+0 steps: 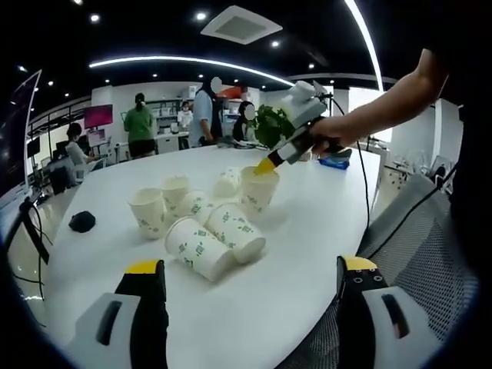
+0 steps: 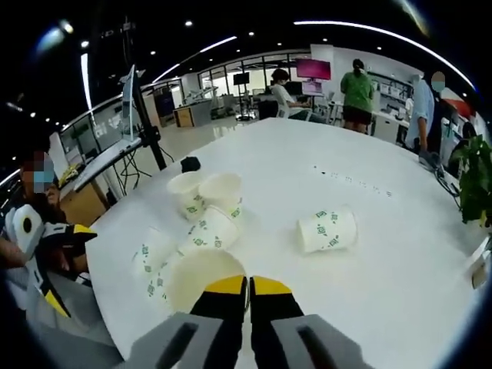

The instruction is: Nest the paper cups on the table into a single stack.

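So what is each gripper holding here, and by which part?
The right gripper has its jaws shut on the rim of an upright paper cup. The left gripper holds nothing, jaws open.

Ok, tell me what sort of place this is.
Most likely an open-plan office or lab: a long white table strewn with paper cups, desks with monitors behind, people standing around, and strip lights on a dark ceiling.

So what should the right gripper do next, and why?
Probably lift the cup it pinches by the rim: the right gripper looks shut on it, and an upright cup stands close by to nest it into.
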